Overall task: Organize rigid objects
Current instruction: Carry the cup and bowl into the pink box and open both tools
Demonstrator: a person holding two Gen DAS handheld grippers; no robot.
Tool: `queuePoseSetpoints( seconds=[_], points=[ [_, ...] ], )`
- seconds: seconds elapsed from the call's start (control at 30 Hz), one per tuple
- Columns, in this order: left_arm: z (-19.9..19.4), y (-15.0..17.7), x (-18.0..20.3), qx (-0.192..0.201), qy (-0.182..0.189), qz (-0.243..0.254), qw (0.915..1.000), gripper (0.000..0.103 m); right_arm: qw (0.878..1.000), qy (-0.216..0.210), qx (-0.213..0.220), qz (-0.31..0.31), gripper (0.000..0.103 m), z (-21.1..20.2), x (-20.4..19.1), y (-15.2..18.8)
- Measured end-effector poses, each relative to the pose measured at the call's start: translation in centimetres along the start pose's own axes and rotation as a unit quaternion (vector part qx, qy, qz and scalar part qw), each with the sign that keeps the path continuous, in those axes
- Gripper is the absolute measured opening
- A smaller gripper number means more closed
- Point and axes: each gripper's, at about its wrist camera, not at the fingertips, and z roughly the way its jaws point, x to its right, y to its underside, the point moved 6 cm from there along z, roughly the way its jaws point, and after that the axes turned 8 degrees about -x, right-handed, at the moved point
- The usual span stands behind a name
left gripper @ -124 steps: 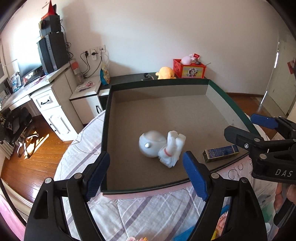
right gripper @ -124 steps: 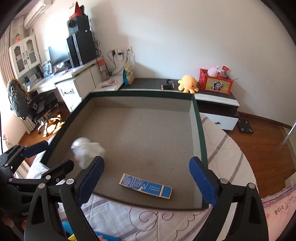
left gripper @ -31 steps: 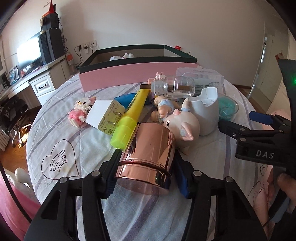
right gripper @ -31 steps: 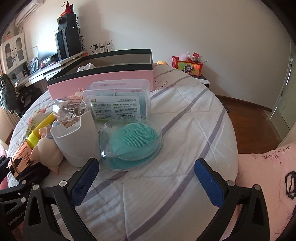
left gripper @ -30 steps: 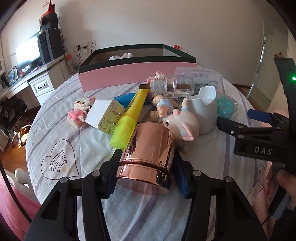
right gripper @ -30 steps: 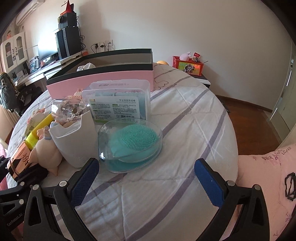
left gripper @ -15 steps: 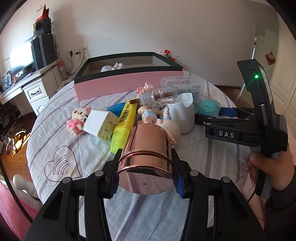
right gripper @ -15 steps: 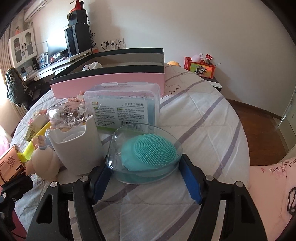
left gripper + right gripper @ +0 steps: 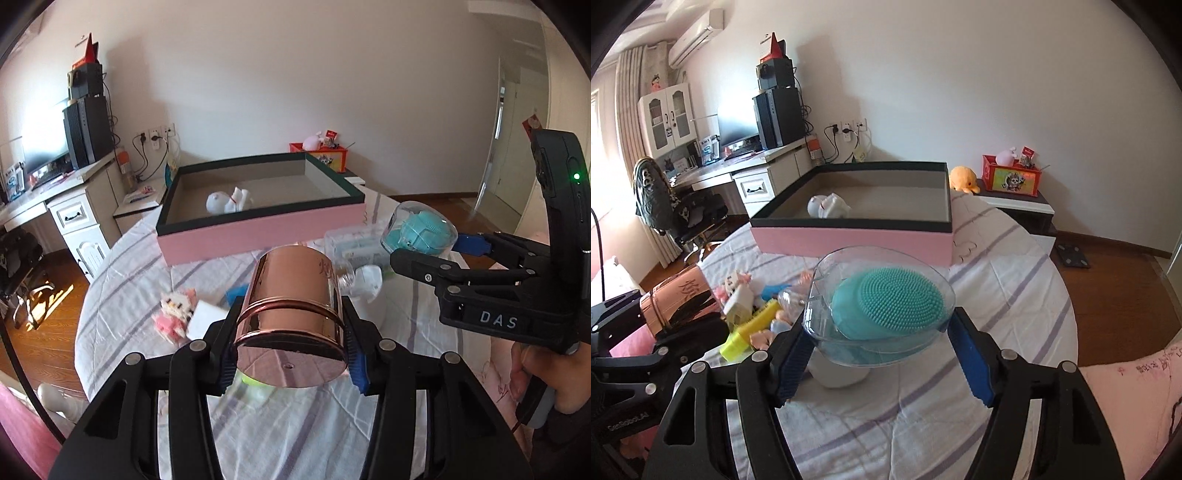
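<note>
Rising off the table together, the left gripper [image 9: 291, 345] is clamping the copper tin [image 9: 295, 317] while the right gripper [image 9: 877, 345] is gripping the clear brush case [image 9: 882, 308]; both are likely heading into the pink box [image 9: 849, 242].

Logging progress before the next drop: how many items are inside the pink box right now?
1 visible: a white astronaut figurine lying on the floor of the pink box, towards its left side. The near wall hides the front strip of the floor, so something flat could lie there unseen.

Box [image 9: 258, 232] behind toy pile [image 9: 753, 310] – figurine [image 9: 227, 201] inside box.
</note>
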Motion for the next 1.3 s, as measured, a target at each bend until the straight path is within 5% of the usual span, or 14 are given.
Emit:
queuePoseSetpoints(
  seconds=[0.3, 0.63, 0.87, 1.07, 1.17, 1.2, 1.3],
  points=[
    [2.8, -8.8, -4.1, 0.028, -0.031, 0.007, 0.9991, 0.048, 0.999, -0.011, 0.015, -0.035, 0.073, 2.9, -0.8, -8.6],
    [13.7, -16.3, -9.4, -0.046, -0.037, -0.002, 0.9983, 0.048, 0.997, 0.011, -0.058, -0.045, 0.073, 13.5, 0.7, -14.9],
    [20.8, -16.9, -12.1, -0.120, -0.075, -0.004, 0.9899, 0.048, 0.991, 0.017, -0.121, -0.049, 0.073, 18.6, 1.1, -15.5],
    [22.5, -16.1, -13.0, -0.140, -0.081, -0.024, 0.9865, 0.049, 0.986, 0.034, -0.157, -0.052, 0.073, 20.3, 1.4, -16.0],
    [21.9, -16.0, -12.9, -0.131, -0.085, -0.028, 0.9873, 0.061, 0.987, 0.040, -0.149, -0.049, 0.081, 19.8, 1.5, -16.3],
    [21.3, -16.0, -12.9, -0.123, -0.086, -0.030, 0.9883, 0.076, 0.987, 0.038, -0.146, -0.048, 0.083, 19.6, 1.3, -16.3],
    [18.9, -16.2, -12.6, -0.093, -0.087, -0.028, 0.9914, 0.085, 0.990, 0.038, -0.132, -0.044, 0.083, 18.1, 1.3, -16.2]
  ],
)
